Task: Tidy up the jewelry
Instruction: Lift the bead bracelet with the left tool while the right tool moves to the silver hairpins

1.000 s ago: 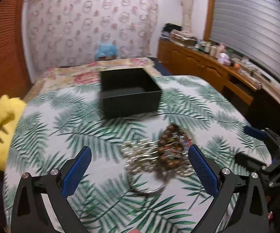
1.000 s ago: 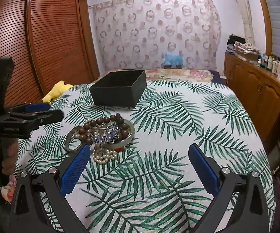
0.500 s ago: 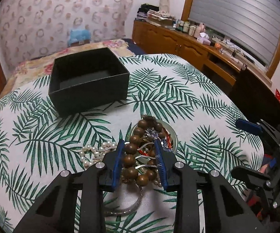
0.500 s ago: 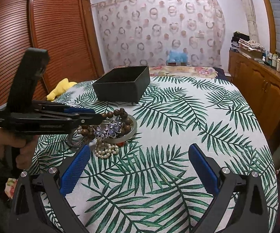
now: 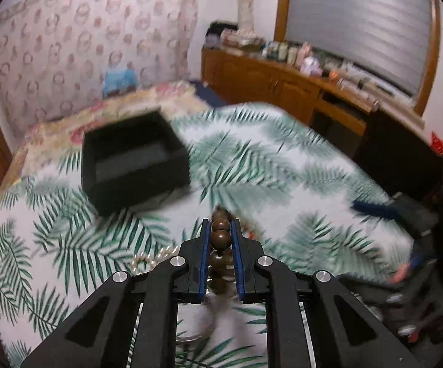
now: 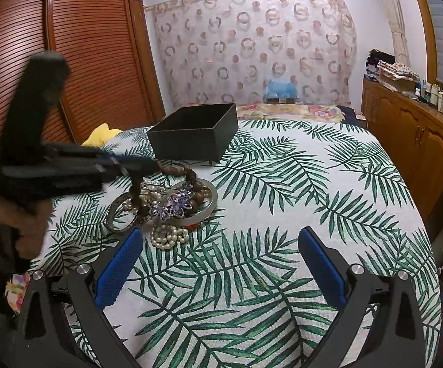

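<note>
A brown wooden bead bracelet sits between the blue pads of my left gripper, whose jaws are closing and press on the beads. In the right wrist view the left gripper holds the bead strand partly raised off the jewelry pile. The pile holds a pearl string, a purple brooch and a silver bangle. An open black box stands behind it on the leaf-print bedspread. My right gripper hovers open just in front of the pile, with nothing between its pads.
A yellow plush toy lies at the bed's left edge beside a slatted wooden wardrobe. A wooden sideboard with bottles runs along the right. A hand holds the left gripper low on the left.
The left gripper went from wide open above the pile to closed on the wooden beads, then drew them up and toward the box. The right gripper kept still.
</note>
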The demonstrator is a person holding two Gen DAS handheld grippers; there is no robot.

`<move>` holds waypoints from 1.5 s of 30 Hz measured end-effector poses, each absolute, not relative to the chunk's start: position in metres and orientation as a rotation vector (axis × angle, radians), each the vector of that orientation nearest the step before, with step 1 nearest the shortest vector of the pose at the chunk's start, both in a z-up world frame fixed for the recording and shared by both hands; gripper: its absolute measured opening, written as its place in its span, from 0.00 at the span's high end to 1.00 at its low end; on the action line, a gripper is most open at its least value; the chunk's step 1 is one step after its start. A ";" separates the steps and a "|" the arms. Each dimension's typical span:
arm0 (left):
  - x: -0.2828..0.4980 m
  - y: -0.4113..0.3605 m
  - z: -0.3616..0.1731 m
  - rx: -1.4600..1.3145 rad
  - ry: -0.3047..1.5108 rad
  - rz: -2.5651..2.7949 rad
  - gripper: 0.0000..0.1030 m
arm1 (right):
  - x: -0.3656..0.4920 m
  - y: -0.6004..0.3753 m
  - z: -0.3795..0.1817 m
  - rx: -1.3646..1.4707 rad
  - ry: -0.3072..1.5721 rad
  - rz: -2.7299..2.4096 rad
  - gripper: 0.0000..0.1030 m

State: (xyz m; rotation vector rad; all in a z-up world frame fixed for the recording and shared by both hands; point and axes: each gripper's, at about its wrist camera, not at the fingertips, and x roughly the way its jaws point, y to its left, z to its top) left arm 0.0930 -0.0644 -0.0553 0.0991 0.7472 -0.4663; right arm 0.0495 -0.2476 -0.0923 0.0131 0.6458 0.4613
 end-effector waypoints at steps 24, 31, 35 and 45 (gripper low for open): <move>0.111 0.002 -0.049 0.026 0.749 -0.274 0.88 | 0.052 -0.238 -0.090 -0.008 0.643 0.480 0.01; 0.100 -0.003 -0.023 -0.030 0.699 -0.376 0.88 | 0.052 -0.233 -0.091 -0.014 0.645 0.485 0.01; 0.090 -0.020 -0.007 -0.067 0.679 -0.469 0.88 | 0.051 -0.235 -0.090 -0.014 0.641 0.482 0.01; 0.085 -0.047 -0.014 -0.052 0.704 -0.531 0.88 | 0.063 -0.229 -0.080 0.035 0.655 0.621 0.29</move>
